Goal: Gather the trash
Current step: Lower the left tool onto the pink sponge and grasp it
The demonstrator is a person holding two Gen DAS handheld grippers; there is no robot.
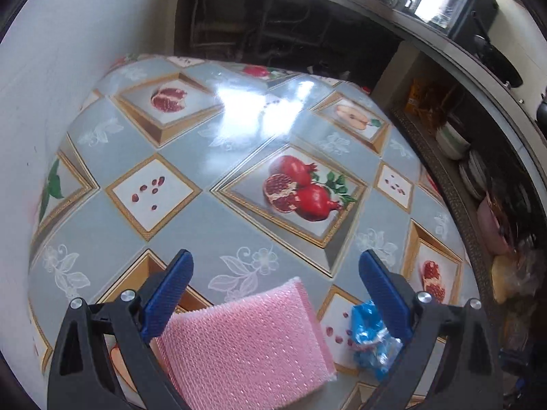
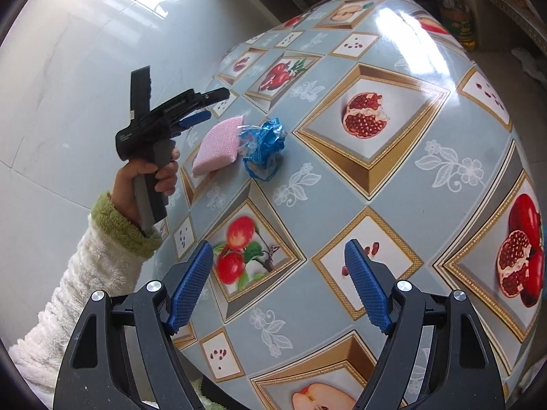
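A pink sponge pad (image 1: 246, 338) lies flat on the fruit-patterned table (image 1: 212, 225), and a crumpled blue plastic wrapper (image 1: 371, 338) sits just to its right. My left gripper (image 1: 275, 268) hovers over them with its blue pads wide apart and nothing between them; the sponge lies below the gap. In the right wrist view the same sponge (image 2: 217, 147) and wrapper (image 2: 265, 143) lie near the table's left edge, with the left gripper (image 2: 205, 106) in a hand just left of them. My right gripper (image 2: 278, 258) is open above the table's near part, far from both.
A white wall (image 1: 51, 85) runs along the table's left side. Behind the table is a dark recess under a counter. Open shelves (image 1: 478, 177) with bowls and plates stand at the right. An oil bottle (image 2: 458, 17) stands on the floor past the table's far end.
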